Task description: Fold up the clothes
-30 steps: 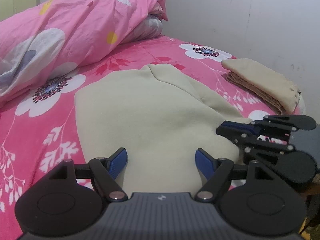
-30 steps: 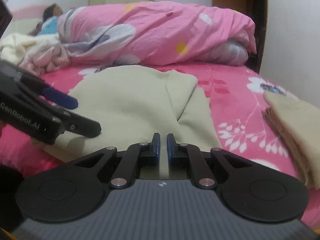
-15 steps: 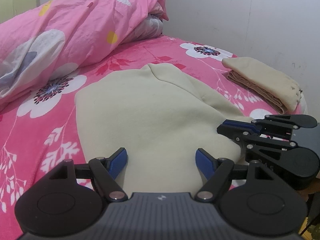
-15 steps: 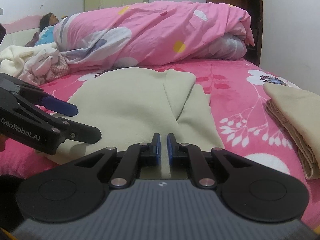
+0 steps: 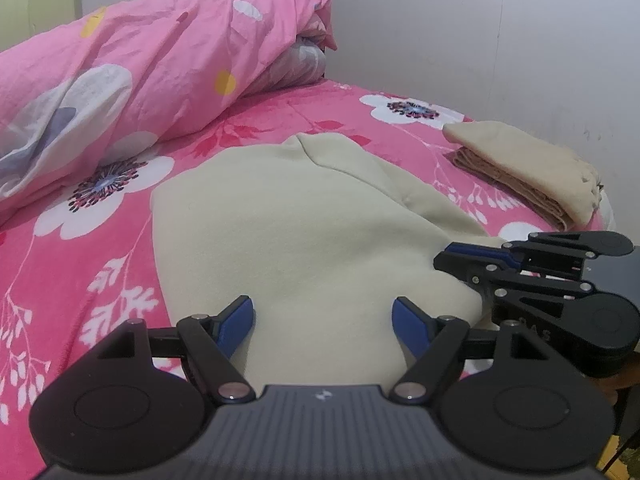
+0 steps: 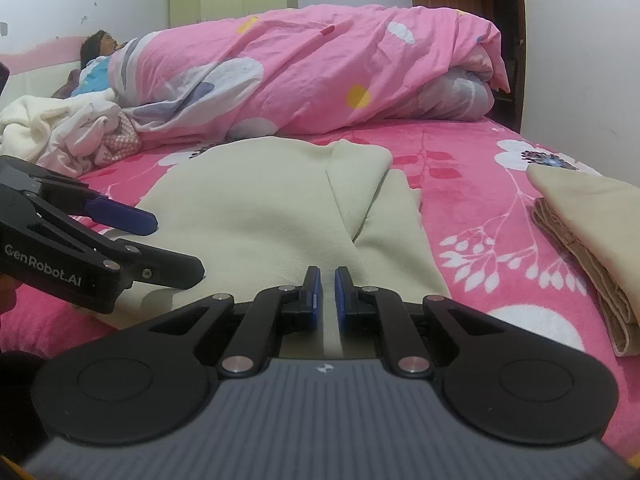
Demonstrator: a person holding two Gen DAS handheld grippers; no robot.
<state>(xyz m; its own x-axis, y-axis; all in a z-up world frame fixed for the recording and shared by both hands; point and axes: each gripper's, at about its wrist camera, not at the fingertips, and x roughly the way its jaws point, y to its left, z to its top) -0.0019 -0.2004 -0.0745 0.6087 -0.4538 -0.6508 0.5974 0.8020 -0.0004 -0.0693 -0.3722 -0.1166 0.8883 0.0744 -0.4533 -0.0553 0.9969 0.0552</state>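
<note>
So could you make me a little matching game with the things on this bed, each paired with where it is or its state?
Things:
1. cream garment
2. folded beige clothes
3. pink duvet
4. right gripper

States:
a. bunched along the far side
b. shut
c. spread flat in the middle
d. stacked near the wall

Pairs: 1-c, 2-d, 3-a, 4-b

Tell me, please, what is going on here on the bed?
A person is folding clothes with two handheld grippers. A pale green garment lies spread on the pink bedsheet, partly folded. The left gripper hovers at its near edge, its jaws closing a little with nothing pressed between them. The right gripper is shut at the garment's near right edge; whether it pinches cloth is unclear. A folded beige garment lies on the right.
</note>
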